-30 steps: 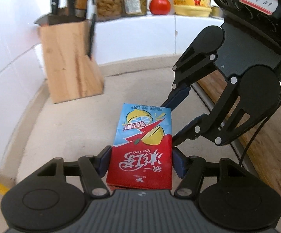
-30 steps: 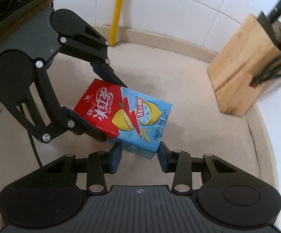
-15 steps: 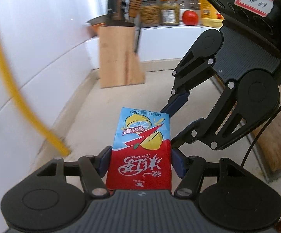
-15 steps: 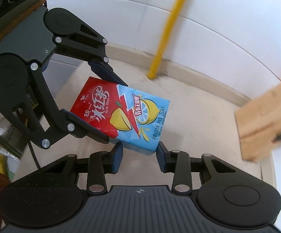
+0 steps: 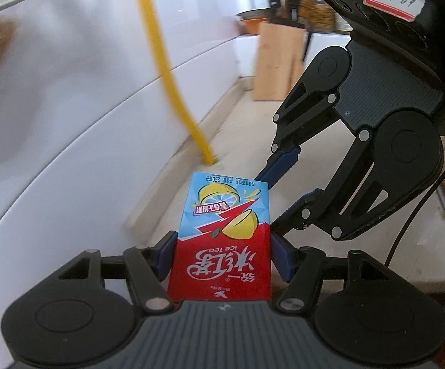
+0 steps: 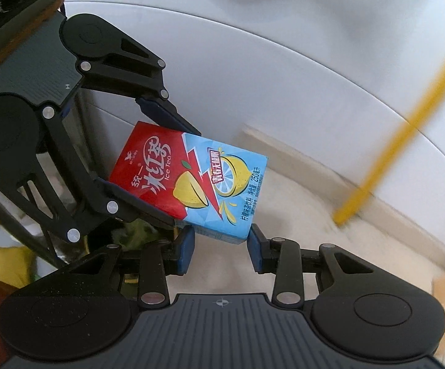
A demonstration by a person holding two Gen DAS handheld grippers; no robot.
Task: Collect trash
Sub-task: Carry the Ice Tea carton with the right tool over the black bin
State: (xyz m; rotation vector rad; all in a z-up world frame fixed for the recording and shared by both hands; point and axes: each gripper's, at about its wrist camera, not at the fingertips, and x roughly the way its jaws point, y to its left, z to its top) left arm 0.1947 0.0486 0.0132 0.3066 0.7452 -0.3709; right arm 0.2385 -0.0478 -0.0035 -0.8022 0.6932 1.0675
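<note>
- The left gripper [image 5: 221, 258] is part-open, its blue pads pressed on the two sides of the ice tea carton [image 5: 222, 240], at its red end.
- The right gripper [image 6: 221, 247] is closed on the carton's blue end, so both share it, clear of the beige counter [image 5: 238, 135].
- Step, as I judge it: carrying the carton toward disposal.
- Next: one gripper must let go over a bin; none is clearly visible.

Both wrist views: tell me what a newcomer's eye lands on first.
The red and blue ice tea carton stands out, gripped by the left tool across its red end. The right tool clamps the blue end, so both carry it above the beige counter. Behind, a blurred yellow pole leans on the white tiled wall.
</note>
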